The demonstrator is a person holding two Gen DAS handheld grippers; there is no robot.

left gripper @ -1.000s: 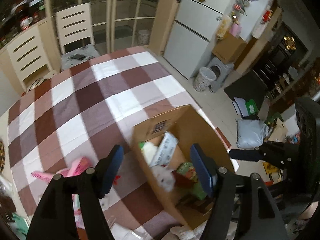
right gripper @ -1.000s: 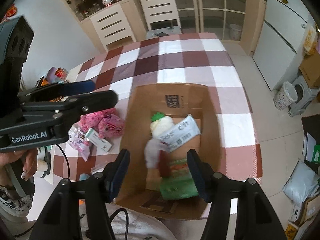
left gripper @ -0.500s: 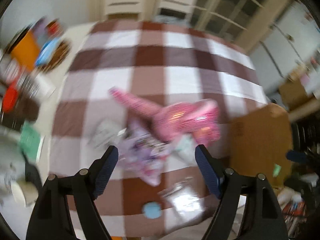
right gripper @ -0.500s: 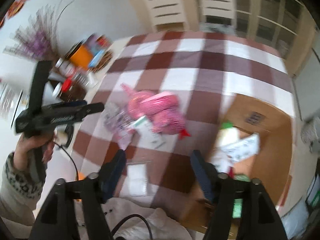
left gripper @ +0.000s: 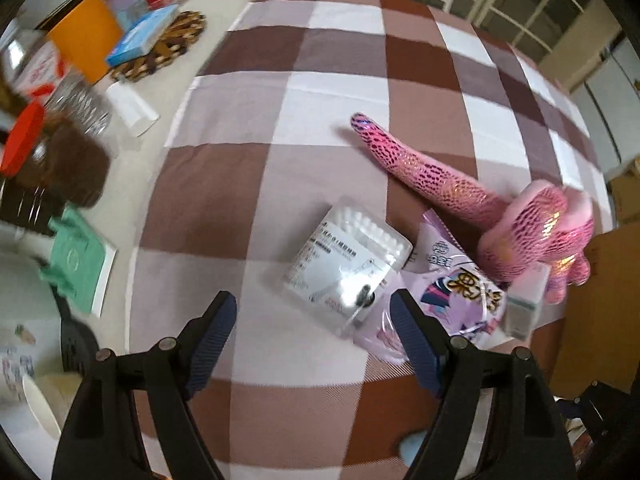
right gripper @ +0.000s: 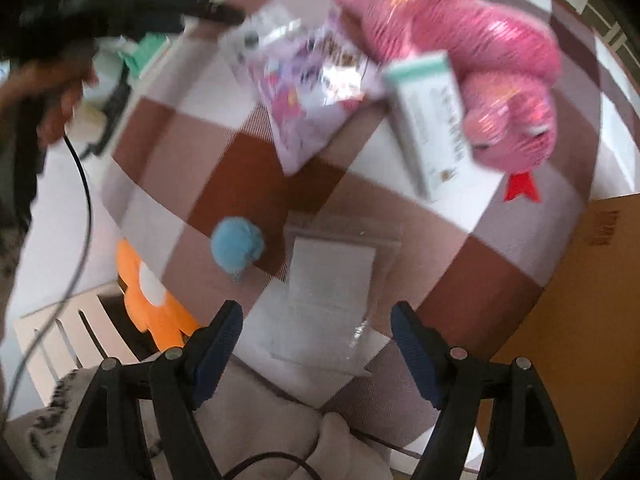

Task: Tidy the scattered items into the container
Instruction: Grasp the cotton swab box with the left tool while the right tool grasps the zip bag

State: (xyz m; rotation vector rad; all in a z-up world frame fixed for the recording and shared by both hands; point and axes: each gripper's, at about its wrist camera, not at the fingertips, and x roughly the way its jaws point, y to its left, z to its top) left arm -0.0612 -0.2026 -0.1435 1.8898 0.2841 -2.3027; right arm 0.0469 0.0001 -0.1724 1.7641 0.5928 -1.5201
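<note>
Since the earlier frames, both views had swung from the cardboard box [right gripper: 592,280] to the scattered items on the checked counter [left gripper: 280,92]. The left gripper [left gripper: 312,320] hung with fingers wide apart and empty; the clear tub of cotton swabs [left gripper: 344,264] lay just beyond the fingertips, between them and nearer the right one, touching the purple snack packet [left gripper: 460,292]. The right gripper [right gripper: 316,332] held nothing, its fingers opening; the flat clear packet [right gripper: 332,280] lay between them, the blue pompom [right gripper: 238,246] just left. The pink plush snake [right gripper: 480,40] and white carton [right gripper: 432,120] lay farther off.
</note>
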